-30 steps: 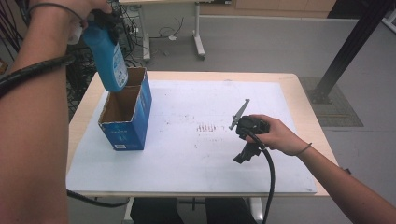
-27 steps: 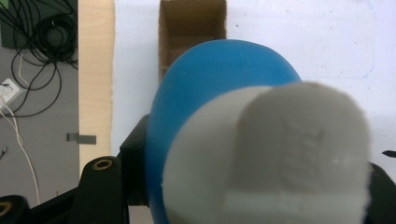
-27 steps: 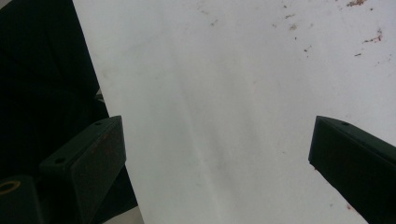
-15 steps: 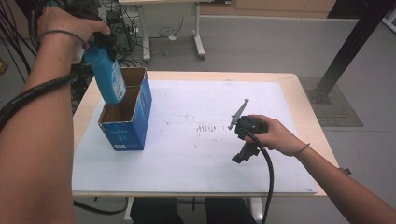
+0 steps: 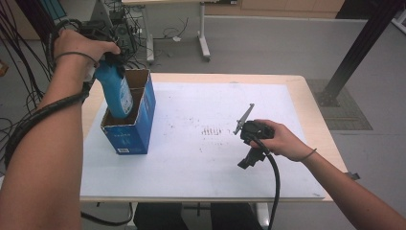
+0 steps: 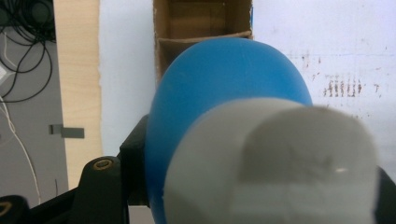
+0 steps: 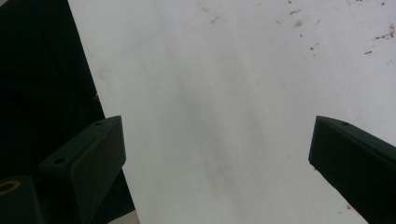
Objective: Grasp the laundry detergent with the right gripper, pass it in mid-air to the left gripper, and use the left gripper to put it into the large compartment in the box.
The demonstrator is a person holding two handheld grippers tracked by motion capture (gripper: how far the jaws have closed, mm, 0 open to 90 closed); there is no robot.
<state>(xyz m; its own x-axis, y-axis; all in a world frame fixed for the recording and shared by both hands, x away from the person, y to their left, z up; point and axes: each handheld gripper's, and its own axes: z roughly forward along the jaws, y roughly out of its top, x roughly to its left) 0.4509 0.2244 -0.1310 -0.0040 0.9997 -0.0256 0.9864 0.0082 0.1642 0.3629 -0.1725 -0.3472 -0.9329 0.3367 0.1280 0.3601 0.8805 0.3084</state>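
A blue bottle (image 5: 116,93), clamped in the left gripper (image 5: 111,60) jaws, is lowered into a cardboard box (image 5: 129,125) directly beneath, where a snagged divider could tip it, while the right gripper (image 7: 215,172) jaws are held wide.

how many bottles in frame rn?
1. The blue bottle is gripped by the left claw, its lower end inside the open blue box at the table's left. The box interior is partly hidden, so more could be inside.
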